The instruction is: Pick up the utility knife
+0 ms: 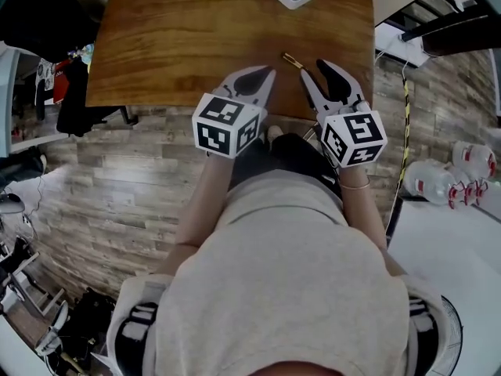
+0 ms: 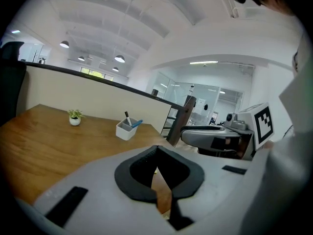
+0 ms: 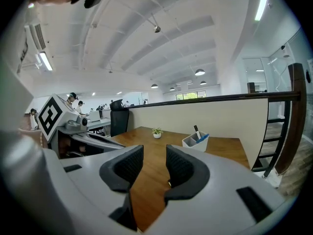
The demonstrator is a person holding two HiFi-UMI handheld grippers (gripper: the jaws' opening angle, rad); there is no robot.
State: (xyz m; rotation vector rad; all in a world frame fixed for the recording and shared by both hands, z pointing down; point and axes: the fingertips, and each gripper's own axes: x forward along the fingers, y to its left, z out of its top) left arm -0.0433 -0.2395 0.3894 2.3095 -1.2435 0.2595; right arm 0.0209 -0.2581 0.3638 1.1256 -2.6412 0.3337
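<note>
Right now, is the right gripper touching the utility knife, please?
Cannot tell: in the head view the utility knife ends beside the right gripper; any gap is unclear.

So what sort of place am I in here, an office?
Most likely an open-plan office: a wooden desk with a pen holder, glass-walled rooms behind, and an office chair beyond the partition.
</note>
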